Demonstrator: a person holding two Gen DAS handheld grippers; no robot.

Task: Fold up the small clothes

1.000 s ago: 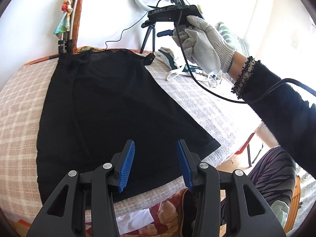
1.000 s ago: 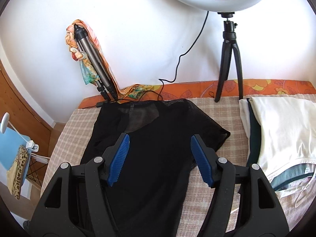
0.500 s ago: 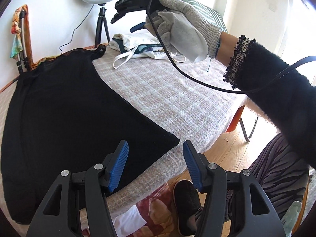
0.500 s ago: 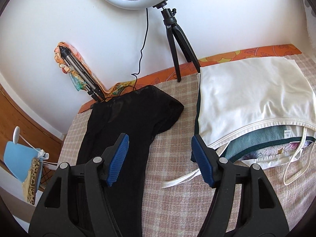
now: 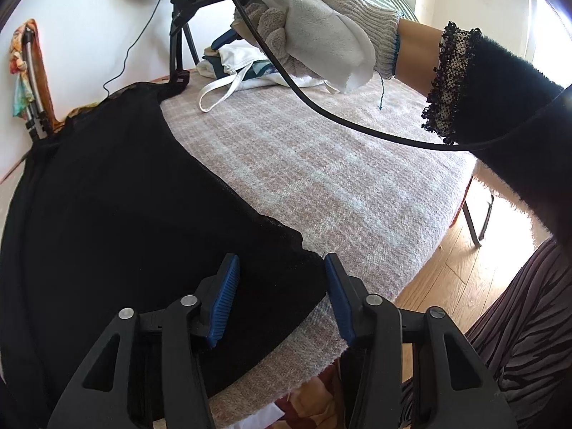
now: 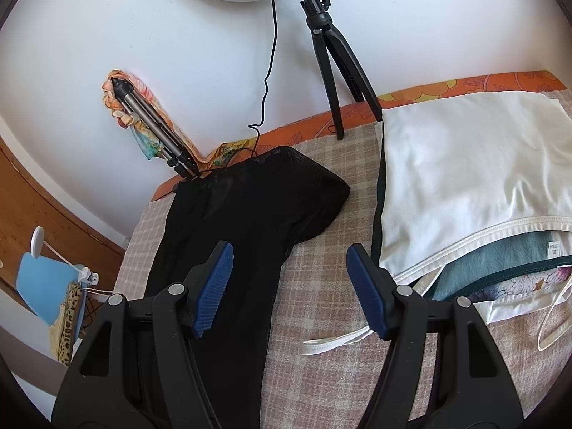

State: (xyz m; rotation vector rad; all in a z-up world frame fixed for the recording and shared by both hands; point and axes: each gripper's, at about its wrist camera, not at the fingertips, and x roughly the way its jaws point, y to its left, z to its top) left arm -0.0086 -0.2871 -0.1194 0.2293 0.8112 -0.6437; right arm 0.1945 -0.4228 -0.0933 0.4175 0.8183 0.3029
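- The black mesh garment [image 5: 118,221] lies spread flat on the checked blanket [image 5: 321,186], filling the left half of the left wrist view; its long axis runs from 6 o'clock near the fingers up toward 12 o'clock at the wall.
- The left gripper [image 5: 280,298] has its jaws spread wide and holds nothing. The garment's near hem corner [image 5: 304,254] sits just ahead of the gap, at about 1 o'clock from the midpoint, close to the right blue pad [image 5: 338,307].
- The right gripper [image 6: 289,286] also stands open and empty, seemingly above the blanket. From it the garment [image 6: 250,214] lies at 11 o'clock, its far sleeve or shoulder end at 12 o'clock.
- The stack of white and teal clothes [image 6: 472,186] lies at 2 o'clock from the right gripper, apart from the black garment.
- Judgement: the left gripper is nearer a graspable edge, the hem corner; the right has farther to reach, toward the far end, before a lengthwise fold can start.
- Whether either gripper touches fabric cannot be told.
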